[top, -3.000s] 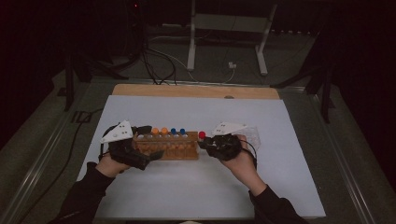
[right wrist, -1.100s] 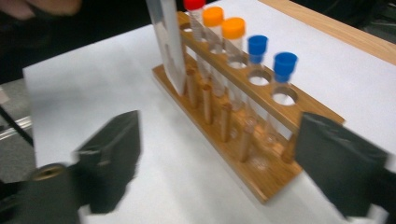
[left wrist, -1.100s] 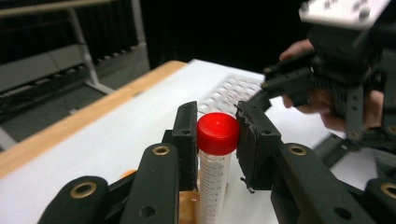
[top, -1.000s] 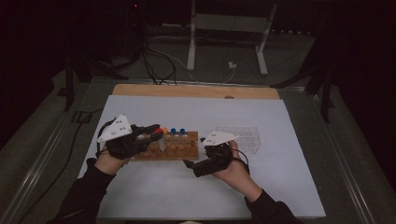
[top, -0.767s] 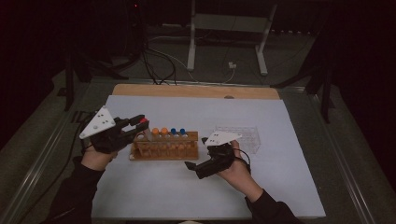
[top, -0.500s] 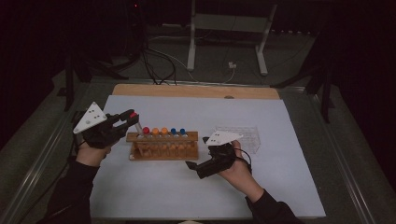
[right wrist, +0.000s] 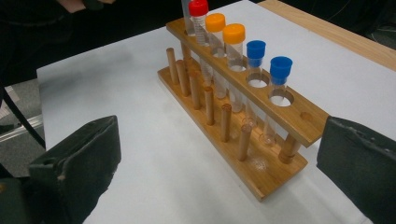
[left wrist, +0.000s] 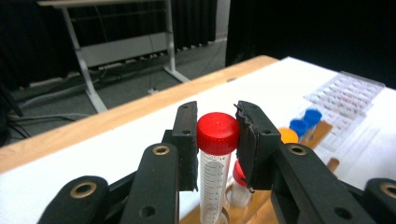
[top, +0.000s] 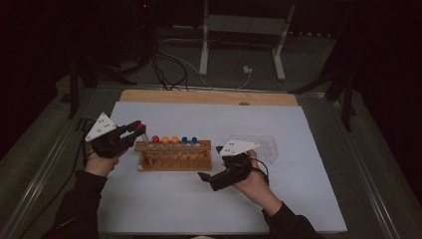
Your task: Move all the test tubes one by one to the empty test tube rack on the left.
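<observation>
Two fingers (left wrist: 187,140) clamping red-capped tube (left wrist: 217,135) (cap-level)

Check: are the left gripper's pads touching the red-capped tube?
Touching. The left gripper view shows both pads of the left gripper pressed against the cap of the red-capped tube, no gap on either side.

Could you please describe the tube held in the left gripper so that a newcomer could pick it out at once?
Start at the wooden rack on the white table sheet and look to its left end. There the left gripper clamps a clear graduated tube by its red cap, the one tube gripped and raised above those seated in the rack.
</observation>
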`<action>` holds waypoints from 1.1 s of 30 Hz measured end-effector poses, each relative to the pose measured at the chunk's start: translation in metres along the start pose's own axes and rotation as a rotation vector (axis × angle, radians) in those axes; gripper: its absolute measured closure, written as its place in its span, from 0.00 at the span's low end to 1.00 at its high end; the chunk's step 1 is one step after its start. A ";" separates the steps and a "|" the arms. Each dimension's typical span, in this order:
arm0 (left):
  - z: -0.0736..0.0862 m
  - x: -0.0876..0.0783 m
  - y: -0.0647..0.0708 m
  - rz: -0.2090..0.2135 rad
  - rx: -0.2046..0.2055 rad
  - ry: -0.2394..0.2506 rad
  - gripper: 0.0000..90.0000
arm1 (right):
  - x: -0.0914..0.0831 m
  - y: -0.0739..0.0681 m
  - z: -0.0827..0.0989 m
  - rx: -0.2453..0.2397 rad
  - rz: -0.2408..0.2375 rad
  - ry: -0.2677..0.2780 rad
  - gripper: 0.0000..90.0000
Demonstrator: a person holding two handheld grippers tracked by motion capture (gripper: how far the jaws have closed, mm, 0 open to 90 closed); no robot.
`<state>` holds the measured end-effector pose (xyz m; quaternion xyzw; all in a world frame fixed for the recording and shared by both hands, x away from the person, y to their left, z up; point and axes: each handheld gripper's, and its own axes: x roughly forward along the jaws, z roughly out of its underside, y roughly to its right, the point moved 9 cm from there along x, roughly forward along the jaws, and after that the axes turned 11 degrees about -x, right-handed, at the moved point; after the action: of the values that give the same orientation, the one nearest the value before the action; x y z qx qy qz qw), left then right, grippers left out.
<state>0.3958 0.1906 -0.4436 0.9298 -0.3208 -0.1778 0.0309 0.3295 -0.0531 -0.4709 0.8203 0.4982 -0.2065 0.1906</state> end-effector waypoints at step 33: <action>0.038 -0.005 0.011 0.124 -0.038 -0.110 0.18 | -0.003 -0.001 -0.001 -0.001 -0.015 0.004 0.00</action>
<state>0.3721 0.1868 -0.4759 0.8961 -0.3757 -0.2325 0.0417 0.3278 -0.0547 -0.4687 0.8170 0.5047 -0.2059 0.1882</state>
